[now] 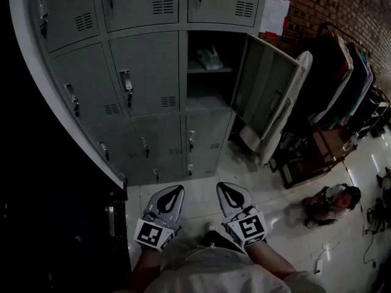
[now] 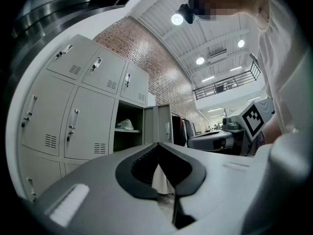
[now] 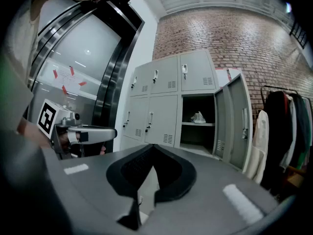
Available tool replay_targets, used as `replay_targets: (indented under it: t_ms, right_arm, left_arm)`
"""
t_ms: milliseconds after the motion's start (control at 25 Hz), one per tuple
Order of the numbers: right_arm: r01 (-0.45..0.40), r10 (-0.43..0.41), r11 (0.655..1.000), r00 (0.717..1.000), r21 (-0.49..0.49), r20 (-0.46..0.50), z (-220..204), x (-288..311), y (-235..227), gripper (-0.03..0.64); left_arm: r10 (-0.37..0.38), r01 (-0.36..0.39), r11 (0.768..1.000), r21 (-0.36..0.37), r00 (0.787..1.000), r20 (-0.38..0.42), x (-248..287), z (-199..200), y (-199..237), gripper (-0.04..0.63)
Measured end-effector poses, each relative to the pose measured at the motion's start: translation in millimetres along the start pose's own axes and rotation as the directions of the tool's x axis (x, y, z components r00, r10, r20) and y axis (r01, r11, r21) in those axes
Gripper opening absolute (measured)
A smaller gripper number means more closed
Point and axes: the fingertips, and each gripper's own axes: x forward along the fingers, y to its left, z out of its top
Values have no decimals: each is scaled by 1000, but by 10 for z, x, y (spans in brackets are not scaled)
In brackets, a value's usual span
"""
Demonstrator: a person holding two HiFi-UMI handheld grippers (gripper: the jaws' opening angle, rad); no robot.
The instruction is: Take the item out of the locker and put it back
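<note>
A pale, crumpled-looking item (image 1: pixel 209 58) lies on the upper shelf of the one open locker (image 1: pixel 208 96); its grey door (image 1: pixel 269 90) is swung out to the right. The same item (image 2: pixel 126 125) (image 3: pixel 197 117) shows small in both gripper views. My left gripper (image 1: pixel 173 194) and right gripper (image 1: pixel 229 191) hang side by side low in the head view, well short of the lockers. Both are shut with nothing between the jaws, whose tips meet in the left gripper view (image 2: pixel 157 145) and in the right gripper view (image 3: pixel 153 147).
Closed grey lockers (image 1: pixel 140 72) fill the wall left of and below the open one. A white coat (image 1: pixel 287 115) hangs by the door, with a clothes rack (image 1: pixel 348 84) behind. A person (image 1: pixel 333 201) sits on the tiled floor at right, near cables and a power strip (image 1: pixel 317 265). A dark pillar (image 1: pixel 55 212) stands at left.
</note>
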Motion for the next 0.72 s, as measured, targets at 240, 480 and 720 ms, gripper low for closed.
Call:
replay_targets:
  t_ms: [240,480,720]
  right_arm:
    - [-12,12,1000,1000,-15,25,-38,241,-146,-2]
    - [-14,13,999,999,29,34,-167,706,-608,0]
    - [-51,50,999,997,17,58,-60,1410,-1278,-2]
  left_arm:
    - [8,-8,1000,8,1000,11,251,-39,186,-2]
    - [24,-23,999,31,1000,-8,747,-173,480,-2]
    - [51,-51,997,64,999,0,1580,-124,952,-2]
